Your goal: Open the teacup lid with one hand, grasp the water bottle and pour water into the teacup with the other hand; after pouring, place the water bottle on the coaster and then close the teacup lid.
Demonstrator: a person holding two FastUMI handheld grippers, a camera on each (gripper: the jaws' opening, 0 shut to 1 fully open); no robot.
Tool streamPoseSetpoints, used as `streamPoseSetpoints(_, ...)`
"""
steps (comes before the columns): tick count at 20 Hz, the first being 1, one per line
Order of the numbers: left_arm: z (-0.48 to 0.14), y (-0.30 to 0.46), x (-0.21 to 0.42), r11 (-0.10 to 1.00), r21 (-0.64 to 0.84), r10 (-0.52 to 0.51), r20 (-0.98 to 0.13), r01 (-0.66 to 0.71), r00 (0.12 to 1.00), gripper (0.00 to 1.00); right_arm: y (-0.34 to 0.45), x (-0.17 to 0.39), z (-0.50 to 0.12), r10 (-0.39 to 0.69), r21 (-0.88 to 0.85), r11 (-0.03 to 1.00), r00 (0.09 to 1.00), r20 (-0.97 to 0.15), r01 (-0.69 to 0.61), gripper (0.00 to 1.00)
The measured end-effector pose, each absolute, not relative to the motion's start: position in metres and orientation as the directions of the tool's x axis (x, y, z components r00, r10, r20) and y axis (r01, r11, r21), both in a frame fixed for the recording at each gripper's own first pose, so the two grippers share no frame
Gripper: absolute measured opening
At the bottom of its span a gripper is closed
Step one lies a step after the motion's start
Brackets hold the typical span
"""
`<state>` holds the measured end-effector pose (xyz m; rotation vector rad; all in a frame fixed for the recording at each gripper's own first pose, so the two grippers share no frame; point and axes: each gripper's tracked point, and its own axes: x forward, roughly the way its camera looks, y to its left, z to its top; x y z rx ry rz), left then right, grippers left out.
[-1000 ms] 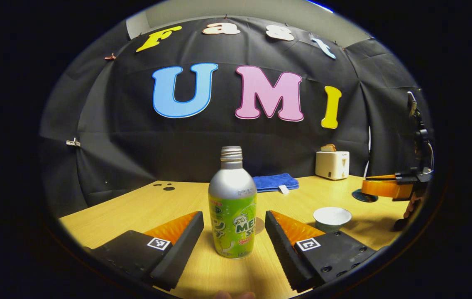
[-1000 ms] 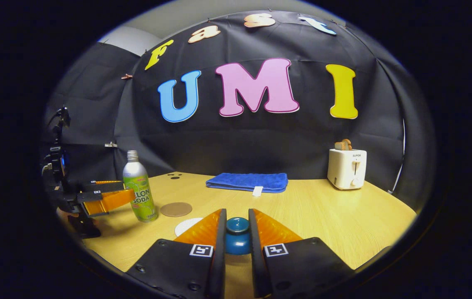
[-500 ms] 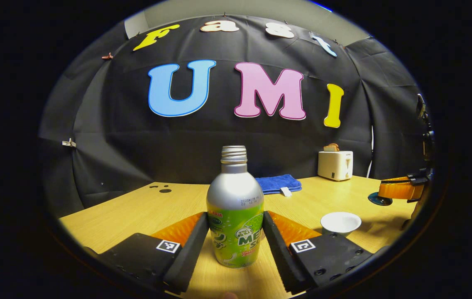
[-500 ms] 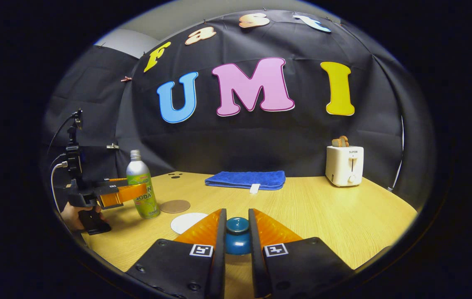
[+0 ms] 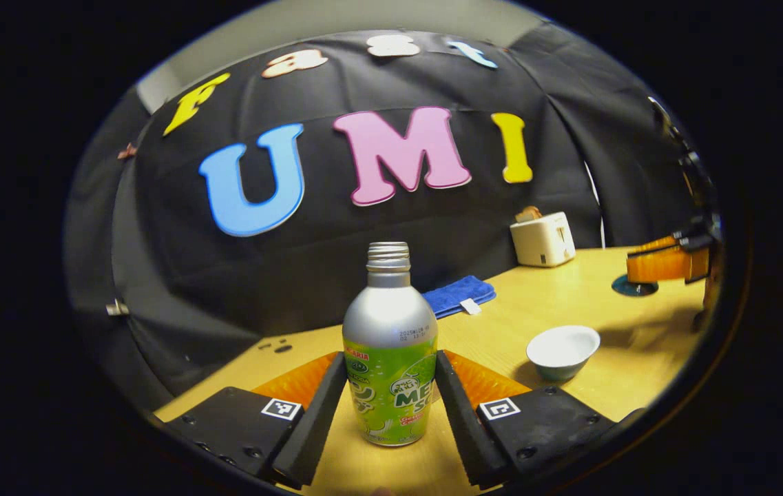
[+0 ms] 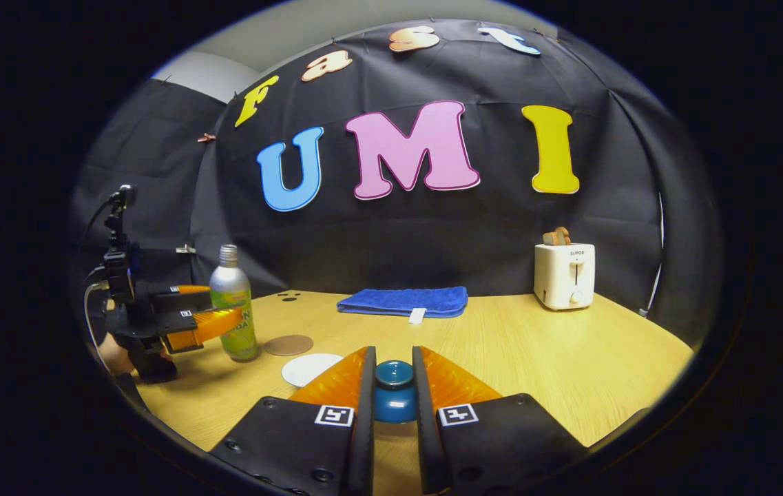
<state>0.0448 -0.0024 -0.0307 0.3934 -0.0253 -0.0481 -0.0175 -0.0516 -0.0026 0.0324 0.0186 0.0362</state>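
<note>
Bottle (image 5: 389, 358) is clamped in left gripper (image 5: 390, 399) jaws beside the open teacup (image 5: 562, 350); right gripper (image 6: 391, 393) jaws grip what seems its lid (image 6: 393, 399).

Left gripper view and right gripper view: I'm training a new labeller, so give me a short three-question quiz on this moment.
1. True or false: the teacup is covered by its lid.
2. What does the left claw hold? A) blue towel B) soda bottle C) toaster
3. Fill in: the right claw is shut on the teacup lid's ____.

Key: 1 false, the cup stands open. 2 B, both fingers press the soda bottle. 3 knob, the lid's knob sits between the fingers.
</note>
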Motion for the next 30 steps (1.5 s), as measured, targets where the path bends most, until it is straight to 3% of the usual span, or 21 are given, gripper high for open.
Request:
streamPoseSetpoints(7,-0.031,-0.020,0.046,0.664,0.747,-0.033,-0.004,0.025,0.999,0.78,-0.061,-0.021,0.002,0.019,0.023,1.000,1.000,-0.006,-0.019,0.30)
streamPoseSetpoints(14,-0.040,-0.032,0.049,0.386,0.921,-0.054,-0.034,0.053,0.998,0.78,-0.074,-0.023,0.004,-0.002,0.035,0.999,1.000,-0.003,0.002,0.30)
streamPoseSetpoints(18,-0.043,-0.034,0.048,0.234,0.971,-0.054,-0.038,0.049,0.998,0.78,-0.077,-0.024,0.004,-0.006,0.038,0.999,1.000,-0.002,0.006,0.30)
streamPoseSetpoints(30,-0.045,-0.050,0.058,-0.066,0.997,-0.083,-0.046,0.040,0.996,0.78,-0.086,-0.026,0.007,-0.021,0.039,0.999,1.000,0.002,0.021,0.30)
